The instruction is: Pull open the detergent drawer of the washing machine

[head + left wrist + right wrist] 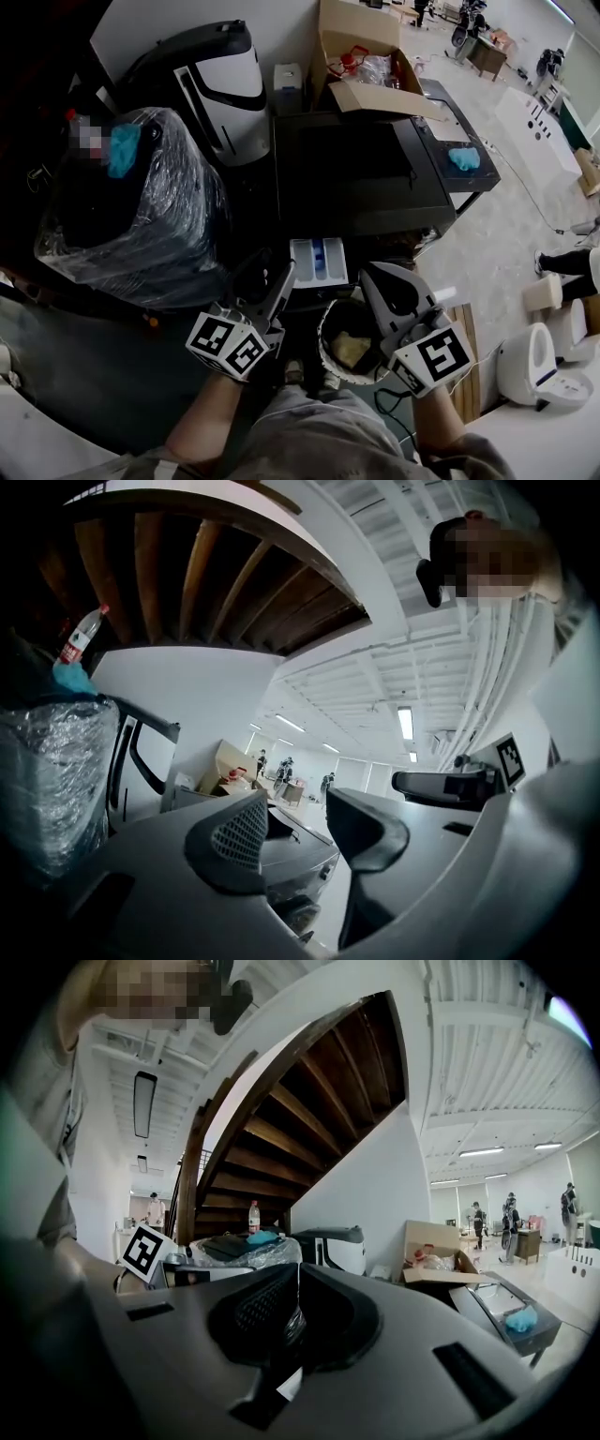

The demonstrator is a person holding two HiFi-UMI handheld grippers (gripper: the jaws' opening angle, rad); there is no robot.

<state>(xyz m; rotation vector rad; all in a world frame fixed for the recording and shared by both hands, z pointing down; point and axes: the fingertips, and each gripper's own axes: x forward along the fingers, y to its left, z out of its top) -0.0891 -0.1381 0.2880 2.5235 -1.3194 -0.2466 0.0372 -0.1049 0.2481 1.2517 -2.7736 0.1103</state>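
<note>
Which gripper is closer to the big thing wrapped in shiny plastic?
Left. The left gripper sits just right of the wrapped bundle; the right gripper is farther off, past the open drawer.

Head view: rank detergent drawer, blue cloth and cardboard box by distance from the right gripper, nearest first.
1. detergent drawer: pulled out, just left of the right gripper.
2. blue cloth: farther off, upper right.
3. cardboard box: farthest, top of view.

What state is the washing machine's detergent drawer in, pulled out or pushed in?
Pulled out. In the head view the detergent drawer juts from the front of the washing machine, its white inside visible from above.
</note>
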